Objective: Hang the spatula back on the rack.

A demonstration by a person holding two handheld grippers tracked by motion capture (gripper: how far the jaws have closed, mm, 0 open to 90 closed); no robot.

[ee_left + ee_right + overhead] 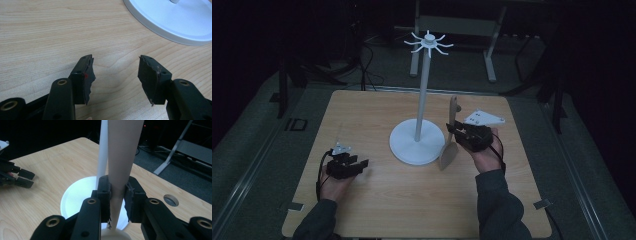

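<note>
— Two grippers are on the table. Which one has something?

— The right gripper (451, 129) does. Its two black jaws pinch a wooden spatula (450, 142) by the handle. In the right gripper view the handle (122, 167) goes straight up between the jaws, toward twelve o'clock, and both pads (106, 195) press on its sides.

— Where is the flat end of the spatula?

— It points down, toward six o'clock from the jaws. In the high view the wide blade sits low, just beside the rim of the white stand's base (404, 147). It is hard to tell if the blade touches the table (377, 200).

— What is the stand like?

— It has a round white base, a tall thin pole (423, 90) and a ring of little hooks (428, 42) on top. From the right gripper it stands at about nine o'clock in the high view. In the right gripper view the pole rises just behind the spatula handle, a bit to its left.

— And the other gripper?

— The left gripper (113, 75) rests low by the table, at about eight o'clock from the stand, well apart from the spatula. Its jaws are spread wide with only bare wood between them. In its own view the edge of the white base (170, 22) shows at about one o'clock.

— Whose hands are these?

— A person's hands (487, 157) in dark sleeves hold both grippers from the near side.
</note>
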